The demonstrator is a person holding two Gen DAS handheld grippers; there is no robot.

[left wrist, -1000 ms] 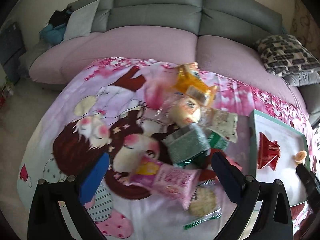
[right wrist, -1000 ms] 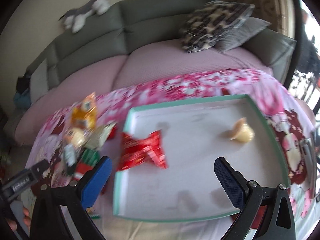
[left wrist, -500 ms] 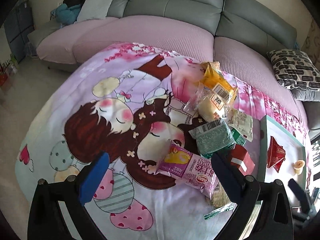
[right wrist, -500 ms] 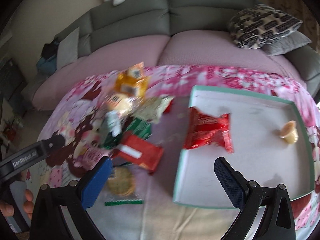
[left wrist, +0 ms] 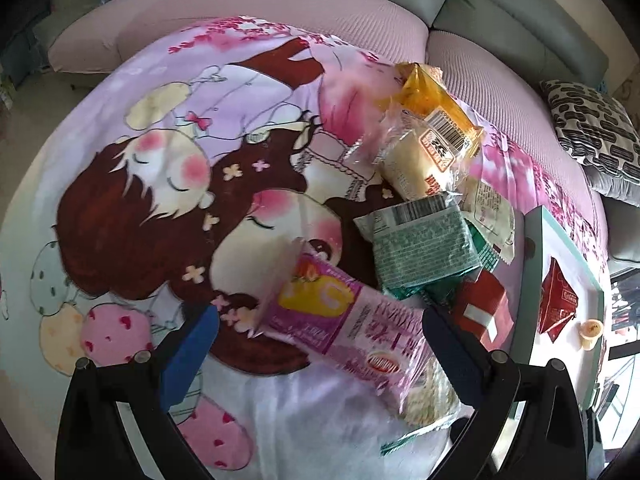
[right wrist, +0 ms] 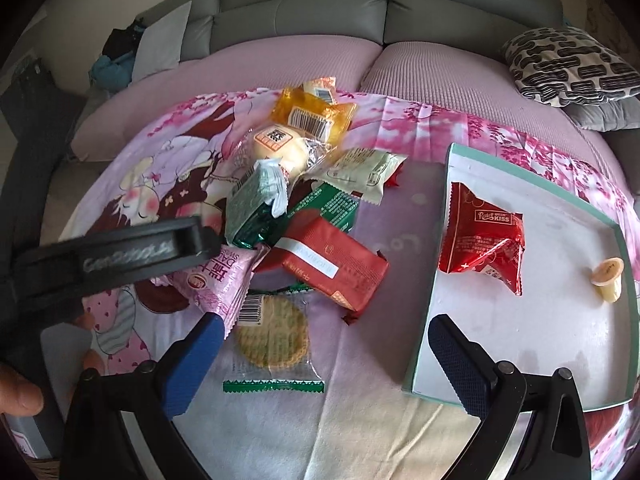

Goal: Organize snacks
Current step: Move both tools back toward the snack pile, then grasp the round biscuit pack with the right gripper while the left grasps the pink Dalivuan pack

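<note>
A heap of wrapped snacks lies on a cartoon-print cloth (left wrist: 132, 208). My left gripper (left wrist: 320, 354) is open, its jaws either side of a pink snack pack (left wrist: 344, 328), just above it. My right gripper (right wrist: 320, 364) is open over a round cracker pack (right wrist: 272, 336), near a red snack pack (right wrist: 334, 266). The heap also holds a green pack (left wrist: 420, 246), a clear-wrapped cake (left wrist: 420, 160) and an orange pack (right wrist: 312, 114). A white tray with a teal rim (right wrist: 432, 292) holds a red foil bag (right wrist: 480, 240) and a small jelly cup (right wrist: 608, 280).
A grey sofa (right wrist: 300, 4) with pink seat cushions curves behind the cloth. A black-and-white patterned pillow (right wrist: 568, 64) lies at the right. The left gripper's black body (right wrist: 116, 256) crosses the right wrist view at the left, over the pink pack.
Both grippers have swung left and down toward the snack heap. The left one now straddles the pink pack; the right one has left the tray and hovers over the cracker pack.
</note>
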